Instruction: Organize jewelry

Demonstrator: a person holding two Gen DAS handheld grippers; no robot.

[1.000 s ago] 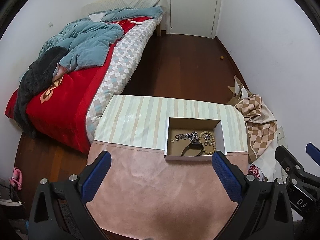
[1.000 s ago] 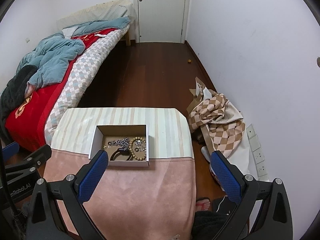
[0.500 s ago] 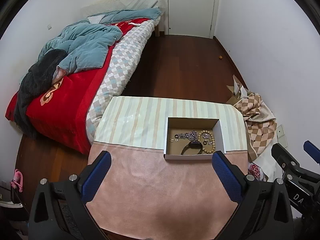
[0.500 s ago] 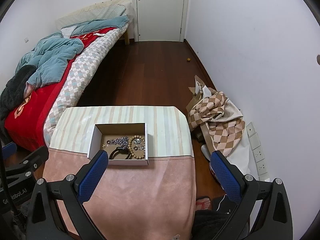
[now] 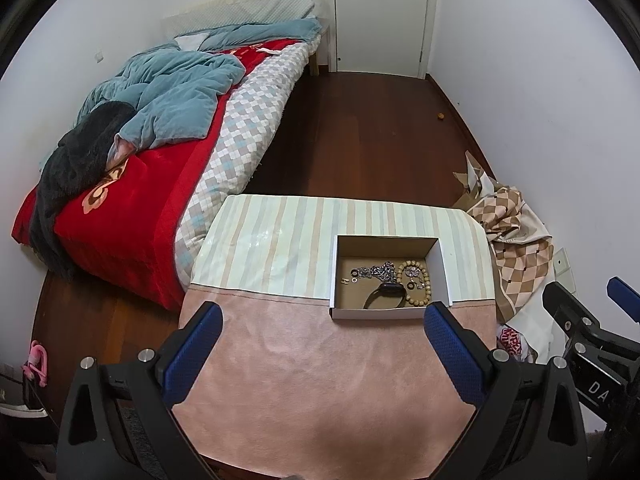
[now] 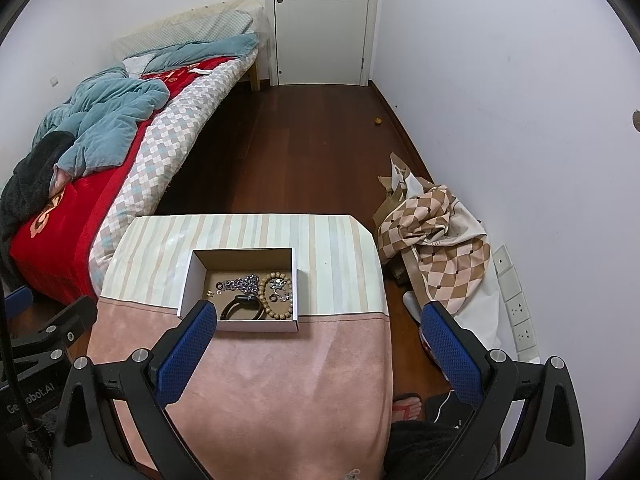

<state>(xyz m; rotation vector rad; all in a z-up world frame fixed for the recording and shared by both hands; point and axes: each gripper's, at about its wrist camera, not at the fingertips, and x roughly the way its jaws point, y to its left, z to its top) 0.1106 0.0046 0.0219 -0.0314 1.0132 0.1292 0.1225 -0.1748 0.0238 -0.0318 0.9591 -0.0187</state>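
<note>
While both hand-held grippers, left (image 5: 320,344) and right (image 6: 316,340), are held spread and empty, jewelry is seen gathered in shallow white cardboard box (image 5: 445,268) at desk's (image 5: 320,380) 1 o'clock: wooden bead bracelet (image 5: 416,284), black band (image 5: 384,297), silver chain (image 5: 374,271). Scene fits sorting finished or pending; step undetermined.

A box (image 5: 387,313) sits on the worktop (image 5: 320,380), toward its right and far half. In the box, a bead bracelet (image 5: 416,282) lies right, a chain (image 5: 374,271) left of it, a watch (image 5: 384,296) nearest. The bed (image 5: 160,160) stands left of the worktop, a cloth heap (image 5: 512,236) on the floor right, a door (image 5: 382,16) far behind.
</note>
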